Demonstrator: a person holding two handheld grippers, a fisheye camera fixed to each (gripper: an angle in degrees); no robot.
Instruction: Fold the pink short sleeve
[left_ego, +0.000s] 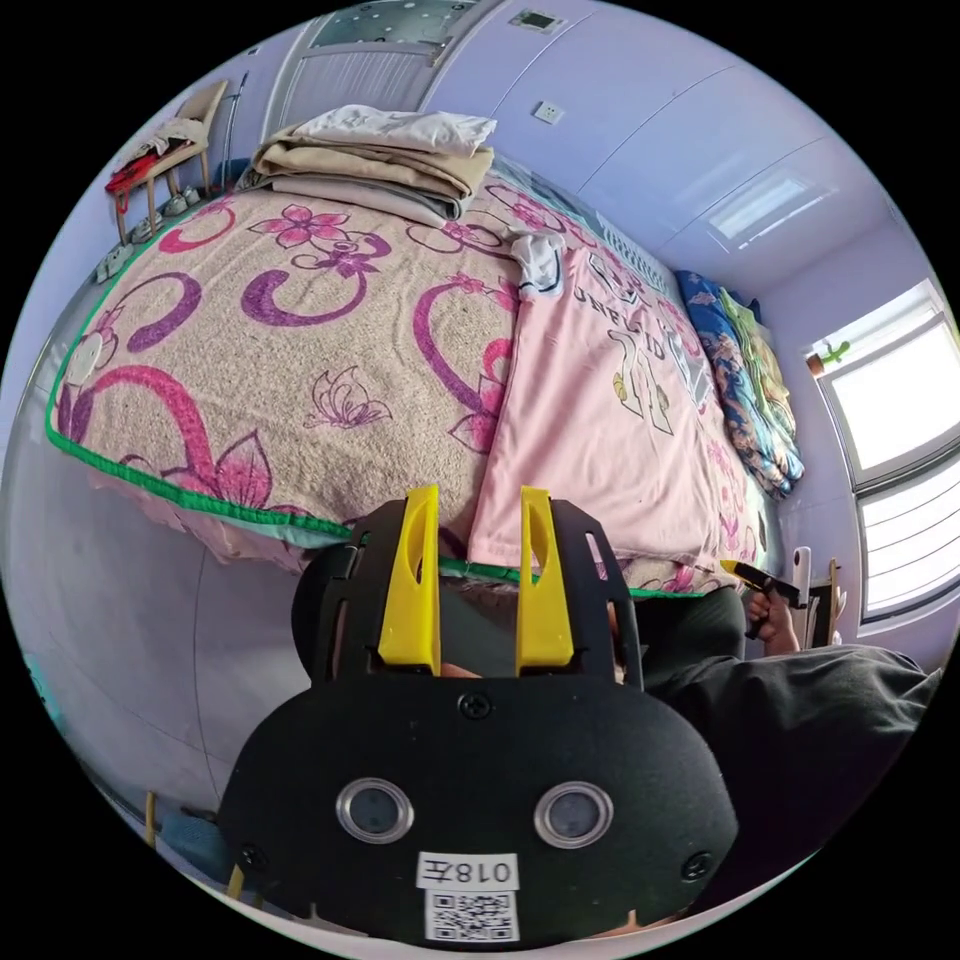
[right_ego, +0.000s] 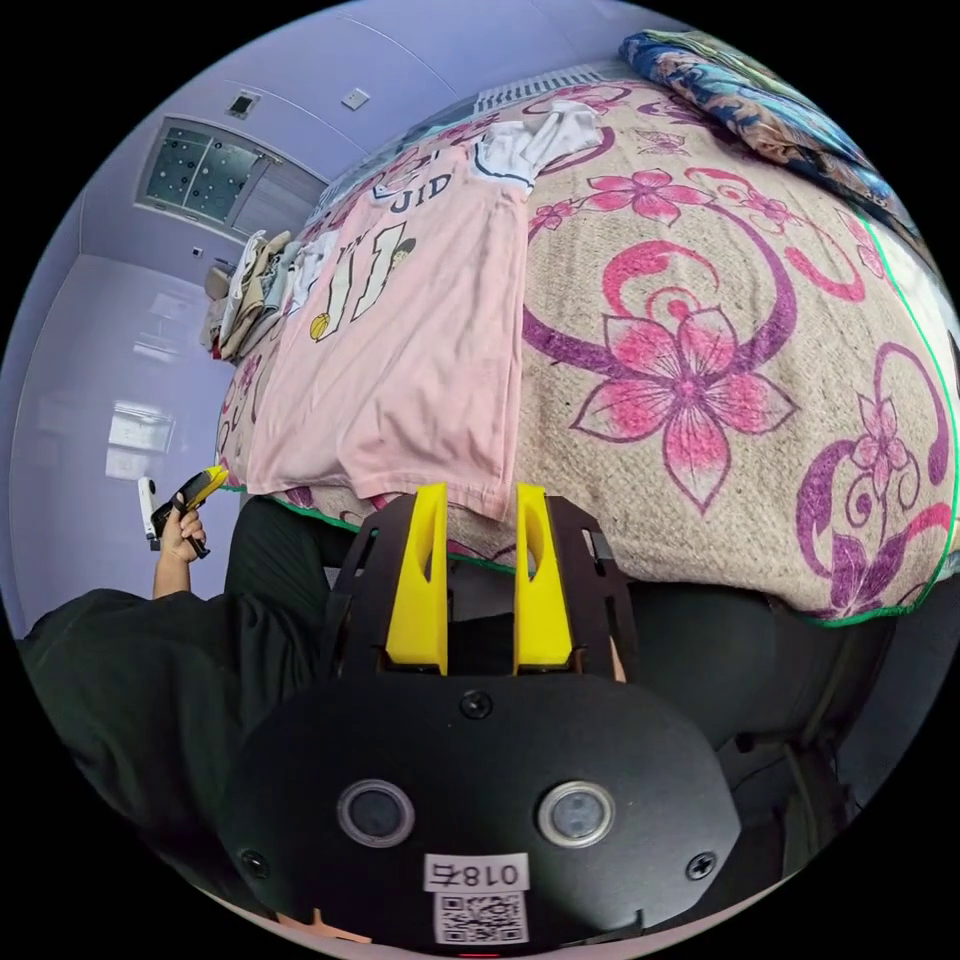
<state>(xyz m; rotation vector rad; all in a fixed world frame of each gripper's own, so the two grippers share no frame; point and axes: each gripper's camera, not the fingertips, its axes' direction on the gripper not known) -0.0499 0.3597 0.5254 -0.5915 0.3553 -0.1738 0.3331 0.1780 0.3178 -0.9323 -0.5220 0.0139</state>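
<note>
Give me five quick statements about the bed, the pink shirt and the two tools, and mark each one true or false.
1. The pink shirt lies spread on the flowered bedspread. True.
2. The left tool is clamped on the shirt hem. False: its jaws are apart, holding nothing, short of the bed edge.
3. A stack of folded clothes sits on the bed's far end. True.
4. The right tool holds a sleeve. False: it is open and empty.
5. The shirt is already folded into a small square. False: it lies long and flat.
</note>
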